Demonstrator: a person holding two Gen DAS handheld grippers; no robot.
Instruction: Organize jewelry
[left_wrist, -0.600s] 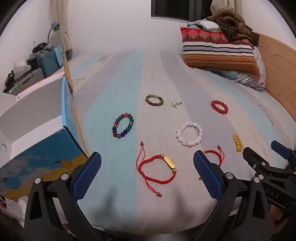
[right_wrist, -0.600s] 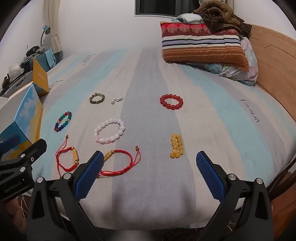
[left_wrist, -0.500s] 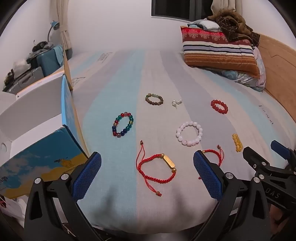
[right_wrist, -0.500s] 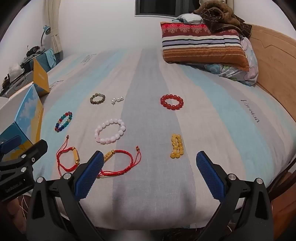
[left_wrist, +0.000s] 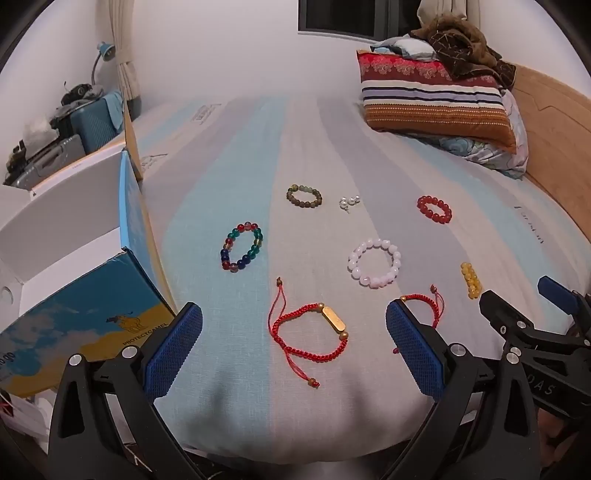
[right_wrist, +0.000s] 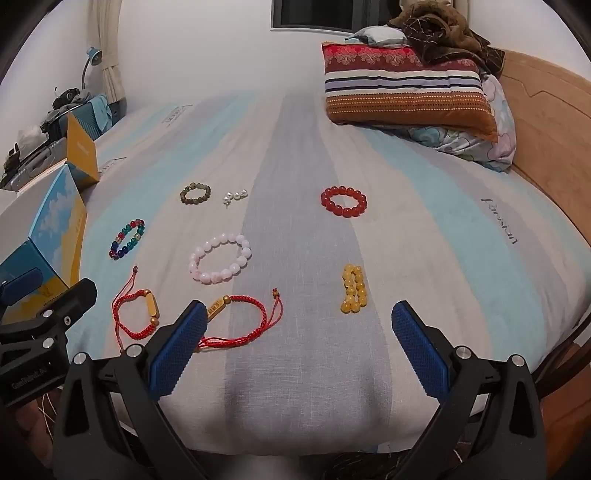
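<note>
Striped bed (left_wrist: 236, 147), bracelets (left_wrist: 373, 262) scattered — both tools (left_wrist: 291, 350) (right_wrist: 295, 350) wide open, empty.

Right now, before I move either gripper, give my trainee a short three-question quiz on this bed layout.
1. True or false: the left gripper has its jaws shut on the red cord bracelet.
2. Which lies nearest the striped pillow? A) red bead bracelet B) yellow bead bracelet C) multicolour bead bracelet
3. Fill in: between the olive bead bracelet and the red bead bracelet lie small white ____.

Key: 1 false; 2 A; 3 pearls.
</note>
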